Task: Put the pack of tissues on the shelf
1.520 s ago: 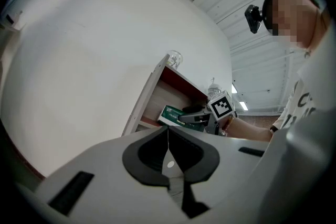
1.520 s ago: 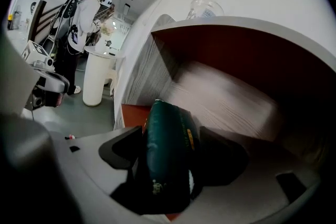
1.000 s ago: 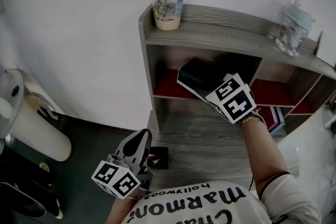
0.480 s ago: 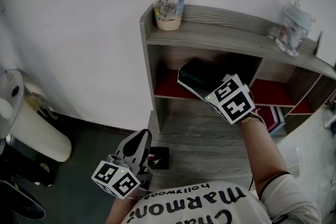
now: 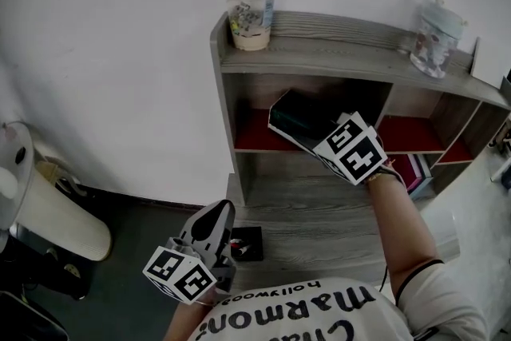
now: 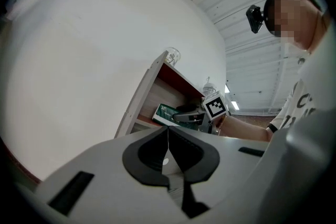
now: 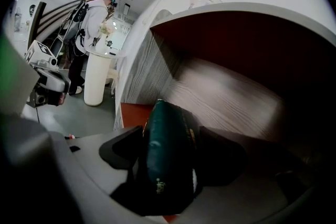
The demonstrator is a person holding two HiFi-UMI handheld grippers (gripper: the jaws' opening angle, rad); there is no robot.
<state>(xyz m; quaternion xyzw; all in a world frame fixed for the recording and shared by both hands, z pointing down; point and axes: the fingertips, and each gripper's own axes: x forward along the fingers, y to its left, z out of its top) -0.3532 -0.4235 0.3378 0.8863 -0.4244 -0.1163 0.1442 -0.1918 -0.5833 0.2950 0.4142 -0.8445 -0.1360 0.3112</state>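
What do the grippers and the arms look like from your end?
The left gripper and right gripper have light grey bodies with black pads inside the jaws. Each carries a white cube printed with black square markers. The person wears a white short-sleeved T-shirt with dark lettering.

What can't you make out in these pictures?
- Print on the tissue pack: too small and dark in the right gripper view.
- Whether the pack rests on the shelf: in the head view the pack itself and the right gripper hide its underside.
- The small black thing beside the left gripper: too small to name in the head view.
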